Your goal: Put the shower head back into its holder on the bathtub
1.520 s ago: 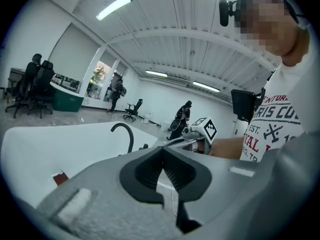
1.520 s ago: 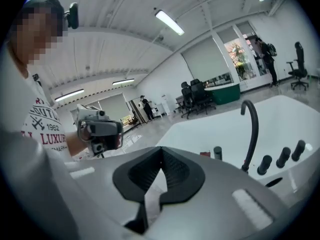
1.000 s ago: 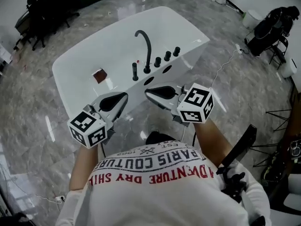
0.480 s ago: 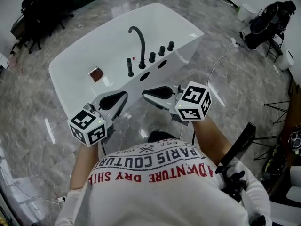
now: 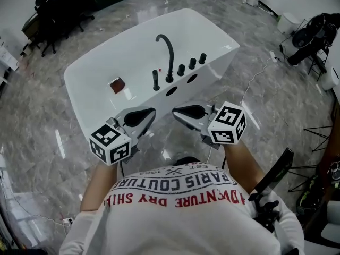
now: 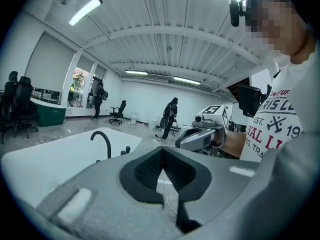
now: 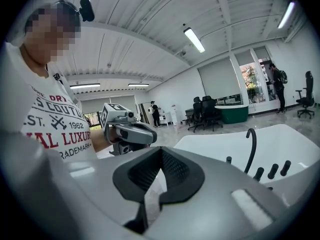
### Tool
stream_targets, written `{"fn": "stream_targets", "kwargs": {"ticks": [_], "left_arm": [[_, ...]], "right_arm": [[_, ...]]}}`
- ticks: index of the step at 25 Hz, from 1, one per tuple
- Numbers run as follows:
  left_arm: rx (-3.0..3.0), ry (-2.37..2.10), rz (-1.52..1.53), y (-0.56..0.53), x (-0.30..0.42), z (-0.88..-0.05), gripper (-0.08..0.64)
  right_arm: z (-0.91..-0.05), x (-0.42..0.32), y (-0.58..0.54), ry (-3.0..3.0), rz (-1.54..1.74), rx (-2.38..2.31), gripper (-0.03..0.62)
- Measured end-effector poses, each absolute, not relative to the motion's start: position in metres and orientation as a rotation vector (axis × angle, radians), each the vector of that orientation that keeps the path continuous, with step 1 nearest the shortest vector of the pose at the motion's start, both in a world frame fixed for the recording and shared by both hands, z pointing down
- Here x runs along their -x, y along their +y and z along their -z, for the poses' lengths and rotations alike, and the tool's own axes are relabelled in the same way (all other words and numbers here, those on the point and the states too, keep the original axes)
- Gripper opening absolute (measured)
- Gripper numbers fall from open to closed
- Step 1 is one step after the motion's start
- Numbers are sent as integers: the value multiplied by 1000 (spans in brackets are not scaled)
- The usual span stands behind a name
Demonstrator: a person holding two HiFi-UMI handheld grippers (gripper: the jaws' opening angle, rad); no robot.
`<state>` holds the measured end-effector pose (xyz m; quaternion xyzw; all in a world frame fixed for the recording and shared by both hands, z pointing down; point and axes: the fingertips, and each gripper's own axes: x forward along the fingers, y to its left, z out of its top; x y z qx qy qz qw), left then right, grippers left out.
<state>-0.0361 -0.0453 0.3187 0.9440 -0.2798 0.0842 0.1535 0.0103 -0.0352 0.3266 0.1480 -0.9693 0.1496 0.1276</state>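
A white bathtub stands ahead on the marble floor. On its near rim are a black curved faucet, three black knobs and a short black upright piece, perhaps the shower head. My left gripper and right gripper hover side by side just short of the tub's near wall, both shut and empty. In the left gripper view the shut jaws point past the faucet. In the right gripper view the shut jaws face the faucet and knobs.
A red-brown square lies inside the tub. Two oval holes mark its near wall. Office chairs stand far left, black bags far right, a cable crosses the floor. A black stand is beside me.
The head view has swung slightly, so the tub sits a bit differently in the picture. Both grippers have drifted a little and stay shut, side by side before the tub.
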Motion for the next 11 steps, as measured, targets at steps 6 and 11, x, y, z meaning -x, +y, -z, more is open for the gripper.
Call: {"fn": "stream_targets", "kwargs": {"ticks": [6,11], "left_arm": [[-2704,-783,-252,-47,36,-340,3],[-2705,-772,-259,-44,32,-341,3]], "right_arm": [[-345,-9,-37,-2838,-464,-442,3],[-345,-13,-34,-2848,-504,-434,2]]}}
